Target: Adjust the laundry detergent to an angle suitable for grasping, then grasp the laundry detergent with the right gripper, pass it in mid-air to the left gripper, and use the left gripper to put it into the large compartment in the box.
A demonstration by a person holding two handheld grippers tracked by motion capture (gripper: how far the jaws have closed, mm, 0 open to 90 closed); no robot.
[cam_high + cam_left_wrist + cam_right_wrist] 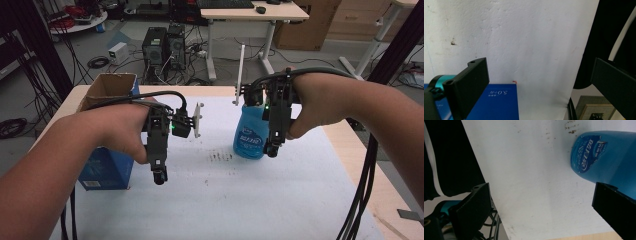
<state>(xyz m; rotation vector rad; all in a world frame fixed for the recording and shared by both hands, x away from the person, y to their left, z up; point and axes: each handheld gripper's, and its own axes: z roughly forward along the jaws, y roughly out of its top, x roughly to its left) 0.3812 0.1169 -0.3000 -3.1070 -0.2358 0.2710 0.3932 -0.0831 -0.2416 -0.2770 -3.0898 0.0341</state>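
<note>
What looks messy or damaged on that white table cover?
The white cover has dark specks near its middle, just left of the blue bottle. The bottle's label looks torn and peeling at its edges. The cardboard box stands open with a ragged rim. Nothing looks spilled.

One camera overhead, one riding on each gripper

The high view looks forward and down over the white foam-covered table from the person's side; each gripper view peers close along its own black jaws at that sheet — the left catching the blue cardboard box, the right the blue plastic bottle, both shared with the overhead.
</note>
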